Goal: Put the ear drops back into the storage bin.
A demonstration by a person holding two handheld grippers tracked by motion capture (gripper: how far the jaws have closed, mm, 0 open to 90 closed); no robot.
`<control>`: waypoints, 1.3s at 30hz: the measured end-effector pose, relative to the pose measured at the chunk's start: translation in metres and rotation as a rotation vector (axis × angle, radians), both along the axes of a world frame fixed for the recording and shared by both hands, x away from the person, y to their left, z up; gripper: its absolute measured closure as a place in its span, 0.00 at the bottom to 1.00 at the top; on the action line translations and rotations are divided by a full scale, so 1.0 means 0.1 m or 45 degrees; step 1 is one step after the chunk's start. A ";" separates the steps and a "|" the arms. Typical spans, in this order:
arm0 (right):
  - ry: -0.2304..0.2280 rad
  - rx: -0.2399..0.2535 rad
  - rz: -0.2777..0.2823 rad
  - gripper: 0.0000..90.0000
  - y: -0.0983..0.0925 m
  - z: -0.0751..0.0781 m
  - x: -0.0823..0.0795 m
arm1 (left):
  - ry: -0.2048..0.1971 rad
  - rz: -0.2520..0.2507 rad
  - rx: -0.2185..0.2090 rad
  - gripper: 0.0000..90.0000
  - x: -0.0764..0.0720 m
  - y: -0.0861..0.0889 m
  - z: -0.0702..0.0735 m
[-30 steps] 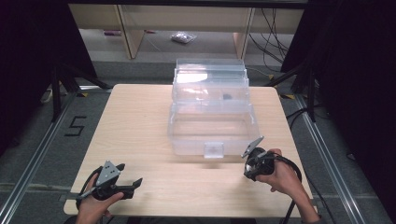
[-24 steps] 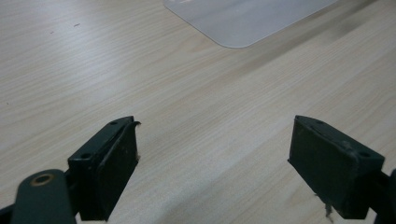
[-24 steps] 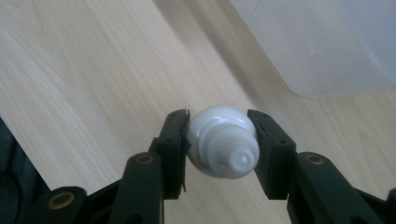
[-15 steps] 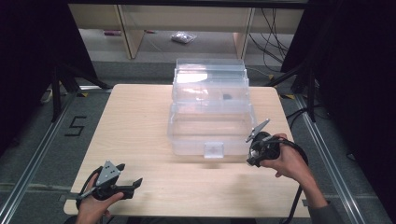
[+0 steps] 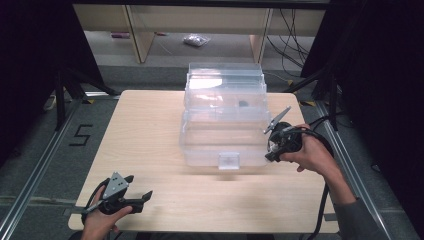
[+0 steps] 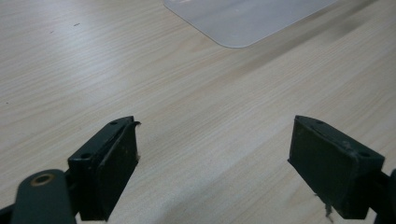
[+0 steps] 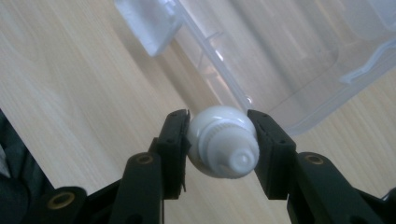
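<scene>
right claw (image 7: pixel 219 140): closed on a small white screw-capped container (image 7: pixel 223 142), round-bodied, with a ribbed collar and a nozzle tip. the pads press on its two flanks, and its long axis runs along the claw toward the camera, cap end nearest. in the high view this claw (image 5: pixel 272 147) hangs at the near right corner of the clear plastic storage box (image 5: pixel 224 117), touching or just beside its wall; which, i cannot tell.

key relation: from the held container, the box's open interior lies at about 10 o'clock in the high view, up and over the rim. in the right gripper view the rim and front latch tab (image 7: pixel 149 23) run from 11 to 2 o'clock just beyond the container. judgement: the load must clear the rim before it can go in, and the right hand (image 5: pixel 310 155) is by far the nearer.

left claw (image 6: pixel 229 172): jaws wide apart, nothing between them, low over the wooden surface (image 6: pixel 187 93). in the high view it (image 5: pixel 145 197) sits at 7 o'clock from the box, well apart.
</scene>
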State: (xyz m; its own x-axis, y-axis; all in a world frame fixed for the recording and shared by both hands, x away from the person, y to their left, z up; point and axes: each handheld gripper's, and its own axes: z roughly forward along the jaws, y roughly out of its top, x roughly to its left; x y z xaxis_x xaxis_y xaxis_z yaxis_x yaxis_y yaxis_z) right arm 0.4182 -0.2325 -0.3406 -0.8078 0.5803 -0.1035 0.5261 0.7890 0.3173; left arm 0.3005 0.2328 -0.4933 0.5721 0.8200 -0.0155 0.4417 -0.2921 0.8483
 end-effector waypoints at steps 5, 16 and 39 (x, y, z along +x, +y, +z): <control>0.002 -0.003 -0.022 0.67 0.04 0.07 0.14 | -0.002 -0.001 -0.001 0.17 0.00 0.00 0.00; 0.023 0.000 -0.082 0.67 0.07 0.05 0.50 | -0.002 -0.003 -0.002 0.17 0.00 0.00 0.00; 0.143 -0.089 -0.165 0.67 0.21 -0.48 1.01 | -0.003 -0.006 -0.006 0.17 0.00 0.00 0.00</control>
